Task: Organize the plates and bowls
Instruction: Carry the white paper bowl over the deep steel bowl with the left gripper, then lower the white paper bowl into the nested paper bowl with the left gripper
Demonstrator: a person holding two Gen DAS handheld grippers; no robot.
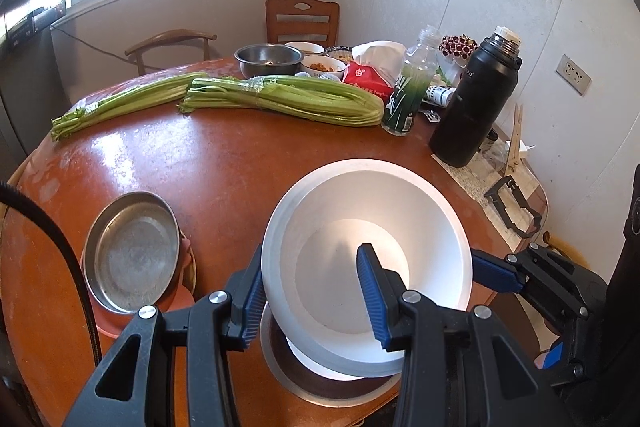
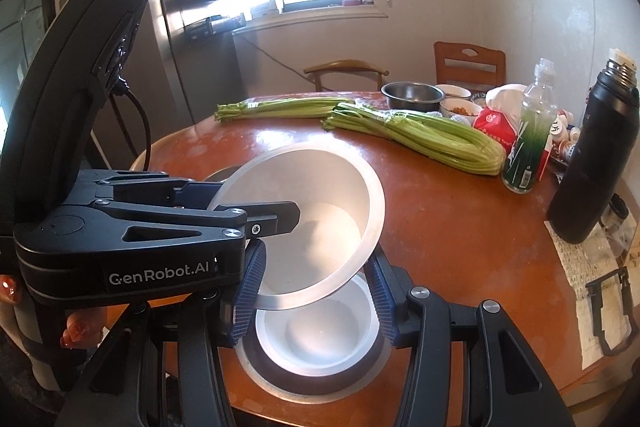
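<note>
My left gripper (image 1: 312,295) is shut on the rim of a white bowl (image 1: 360,227) and holds it tilted above a second white bowl (image 2: 320,331) that sits in a dark plate with a pale rim (image 2: 276,383). The held bowl also shows in the right wrist view (image 2: 320,195), with the left gripper's fingers (image 2: 276,215) clamped on its rim. My right gripper (image 2: 316,291) is open, its fingers spread on either side of the lower bowl, beneath the tilted bowl. A steel plate (image 1: 132,251) rests on pink plates (image 1: 188,291) at the left.
On the round brown table (image 1: 200,163) lie two celery bunches (image 1: 288,99). At the far side are a steel bowl (image 1: 268,59), food bowls (image 1: 324,65), a tissue pack (image 1: 368,79), a green bottle (image 1: 408,95) and a black thermos (image 1: 472,103). Chairs stand behind.
</note>
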